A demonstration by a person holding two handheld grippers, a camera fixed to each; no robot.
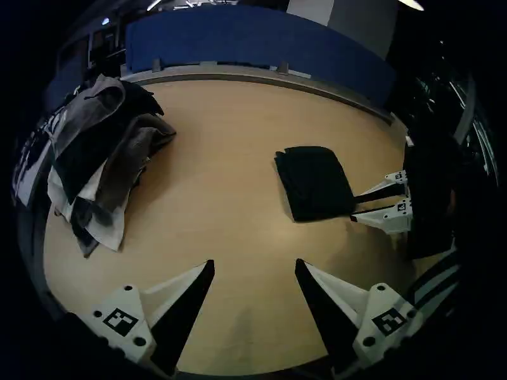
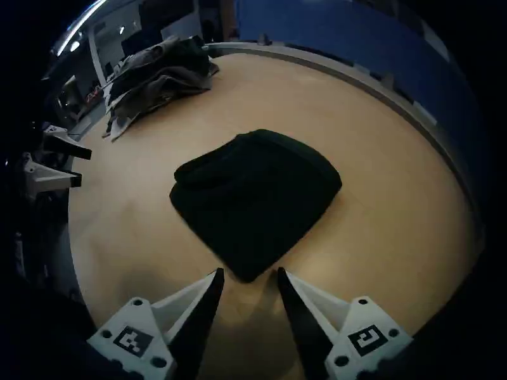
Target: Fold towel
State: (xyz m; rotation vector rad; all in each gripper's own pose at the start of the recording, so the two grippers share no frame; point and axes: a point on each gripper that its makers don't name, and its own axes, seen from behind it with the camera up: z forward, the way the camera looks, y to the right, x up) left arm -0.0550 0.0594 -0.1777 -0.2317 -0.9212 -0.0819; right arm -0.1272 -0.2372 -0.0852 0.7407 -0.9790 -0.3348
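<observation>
Left claw point(image 1: 253, 271) spread wide above bare counter point(image 1: 241, 126); right claw point(image 2: 249, 273) parted narrowly at the near corner of the folded black towel point(image 2: 253, 196) lying mid-counter.
The laundry heap point(image 1: 101, 158) lies well apart at left and is little threat. Likelier trouble is the right claw pinching only the top layer and peeling the fold open, or shoving the bundle across the smooth wood. Whether its fingertips point(image 2: 213, 284) touch cloth is unclear; the towel's layers merge into black, and the dim edges past the counter are unreadable.
</observation>
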